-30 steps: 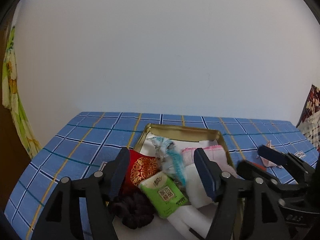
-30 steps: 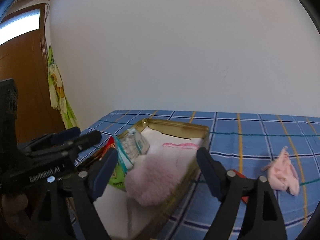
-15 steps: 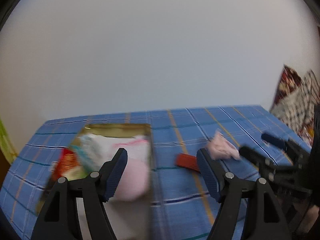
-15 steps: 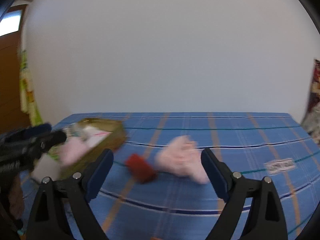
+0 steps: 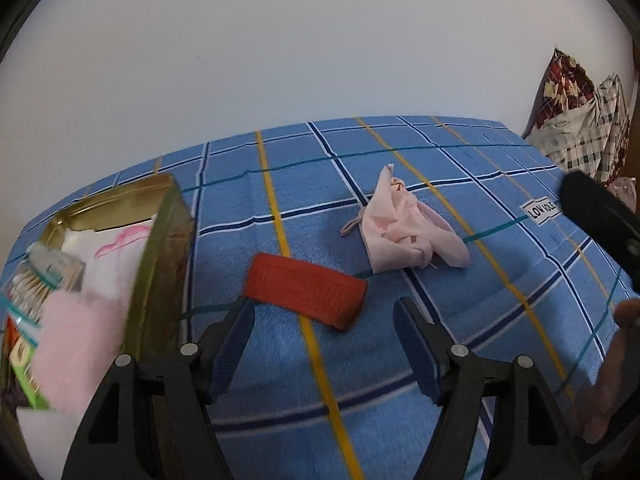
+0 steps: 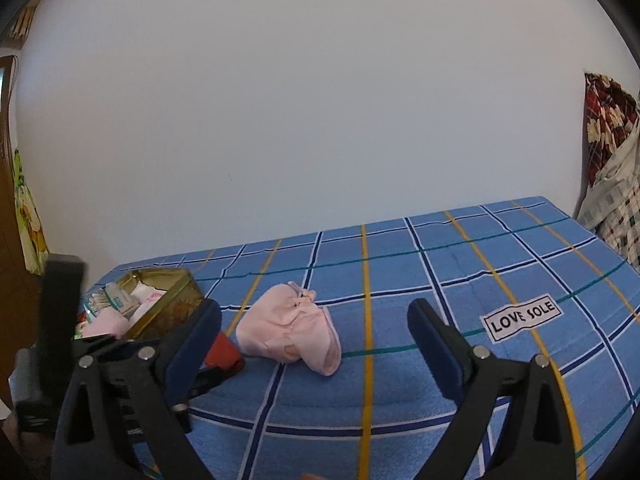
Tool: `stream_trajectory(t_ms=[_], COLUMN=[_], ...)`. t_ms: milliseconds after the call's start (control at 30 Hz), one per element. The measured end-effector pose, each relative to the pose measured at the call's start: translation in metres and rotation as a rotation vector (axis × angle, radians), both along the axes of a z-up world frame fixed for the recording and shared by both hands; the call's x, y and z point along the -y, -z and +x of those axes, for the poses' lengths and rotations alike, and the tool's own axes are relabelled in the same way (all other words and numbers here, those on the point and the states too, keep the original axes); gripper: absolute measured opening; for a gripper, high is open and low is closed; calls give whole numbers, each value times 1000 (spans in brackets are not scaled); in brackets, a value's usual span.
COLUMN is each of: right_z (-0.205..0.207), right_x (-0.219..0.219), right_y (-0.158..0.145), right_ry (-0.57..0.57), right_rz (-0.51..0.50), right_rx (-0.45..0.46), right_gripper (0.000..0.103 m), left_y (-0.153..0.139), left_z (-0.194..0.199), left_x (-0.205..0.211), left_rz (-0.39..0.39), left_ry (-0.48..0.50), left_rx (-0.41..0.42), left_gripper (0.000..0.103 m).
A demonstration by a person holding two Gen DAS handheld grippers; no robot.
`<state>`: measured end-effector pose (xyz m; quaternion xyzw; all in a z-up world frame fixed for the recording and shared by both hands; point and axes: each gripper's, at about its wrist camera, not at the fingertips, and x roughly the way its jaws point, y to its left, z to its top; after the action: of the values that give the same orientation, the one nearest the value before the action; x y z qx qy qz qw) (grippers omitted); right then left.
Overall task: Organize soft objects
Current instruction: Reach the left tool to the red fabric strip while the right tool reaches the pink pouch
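Observation:
A red folded cloth band (image 5: 306, 290) lies on the blue checked cloth just beyond my open, empty left gripper (image 5: 323, 334). A crumpled pink cloth pouch (image 5: 404, 227) lies further right; in the right wrist view the pink pouch (image 6: 290, 328) sits a little left of centre ahead of my open, empty right gripper (image 6: 314, 340), with the red band (image 6: 222, 354) partly hidden behind its left finger. A gold tin (image 5: 160, 248) at the left holds a fluffy pink item (image 5: 76, 332), white cloth, cotton swabs and a green pack.
The blue checked tablecloth (image 6: 460, 280) carries a "LOVE SOLE" label (image 6: 522, 319) on the right. A white wall stands behind the table. Patterned fabric (image 5: 580, 120) hangs at the far right. The right gripper's body (image 5: 600, 216) shows at the left wrist view's right edge.
Both grippers swung right, away from the tin, and now face the red band and pink pouch. Both stayed open and empty.

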<state>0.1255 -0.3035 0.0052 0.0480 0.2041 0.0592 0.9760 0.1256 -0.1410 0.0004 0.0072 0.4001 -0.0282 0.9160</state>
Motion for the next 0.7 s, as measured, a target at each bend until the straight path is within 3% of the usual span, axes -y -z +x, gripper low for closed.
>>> stream_trajectory(t_ms=[300, 567, 700], right_z=[4, 6, 6], right_x=[-5, -8, -8], right_y=[5, 6, 6], right_ry=[3, 9, 11], right_rz=[0, -14, -13], right_rx=[-27, -36, -38], right_gripper=[96, 96, 96], left_y=[17, 20, 21], left_z=[19, 27, 27], left_x=[4, -1, -13], left_rz=[74, 40, -38], left_ry=[36, 40, 37], left_rx=[-46, -59, -65], left_gripper=[78, 80, 80])
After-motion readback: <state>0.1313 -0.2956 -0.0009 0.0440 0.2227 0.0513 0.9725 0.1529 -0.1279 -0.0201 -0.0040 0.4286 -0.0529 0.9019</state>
